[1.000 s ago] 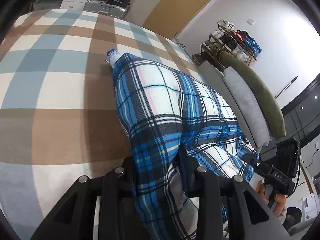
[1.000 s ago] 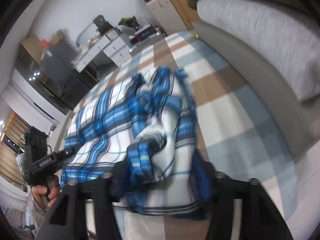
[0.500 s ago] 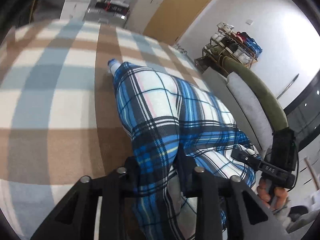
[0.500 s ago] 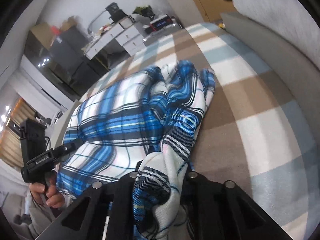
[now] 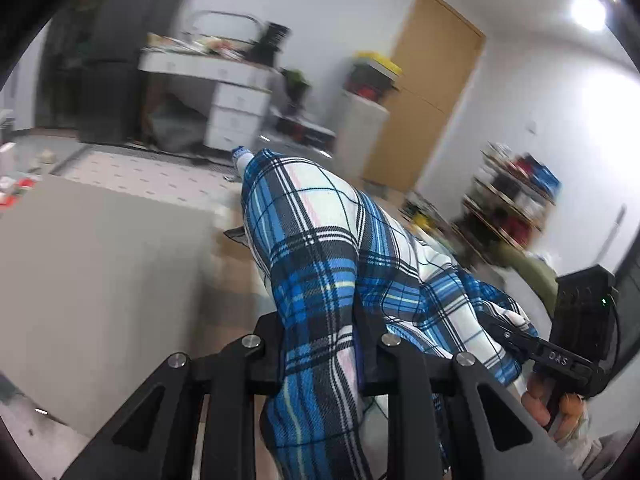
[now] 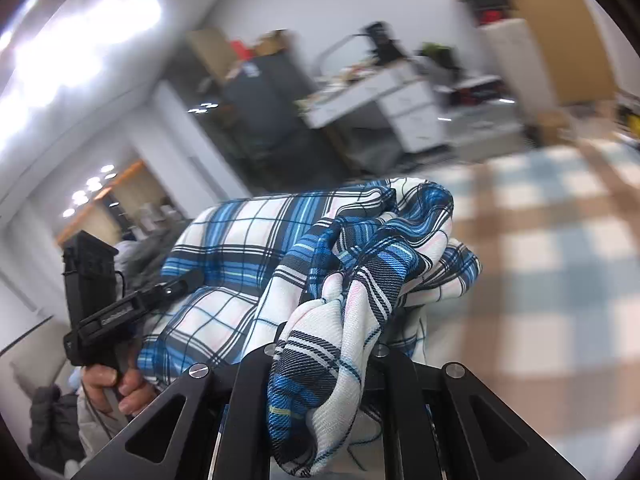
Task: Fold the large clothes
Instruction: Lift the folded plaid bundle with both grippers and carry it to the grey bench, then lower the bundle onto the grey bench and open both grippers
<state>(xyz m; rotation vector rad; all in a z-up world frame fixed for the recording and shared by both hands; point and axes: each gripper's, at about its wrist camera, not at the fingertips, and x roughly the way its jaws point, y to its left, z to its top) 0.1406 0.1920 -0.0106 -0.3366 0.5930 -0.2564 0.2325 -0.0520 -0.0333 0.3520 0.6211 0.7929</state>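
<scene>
A blue, white and black plaid garment (image 5: 312, 240) hangs stretched between my two grippers, lifted off the bed. In the left wrist view my left gripper (image 5: 320, 344) pinches one edge of it; its jaws are closing with the cloth pressed between the pads. Far right in that view, my right gripper (image 5: 520, 340) grips the other end. In the right wrist view my right gripper (image 6: 324, 344) is shut on a bunched fold of the garment (image 6: 240, 248), and the left gripper (image 6: 160, 292) holds the far side. Cloth hides all the fingertips.
A checked brown, blue and white bed cover (image 6: 540, 260) lies below on the right. Behind stand a white desk with drawers (image 5: 236, 108), a dark cabinet (image 5: 120, 60), a wooden door (image 5: 432, 88) and a cluttered rack (image 5: 512, 196). A person's hand (image 6: 116, 384) holds each handle.
Both grippers have risen and tipped upward, lifting the garment off the bed. The right gripper's jaws went from wide around the bunched cloth to shut on it.
</scene>
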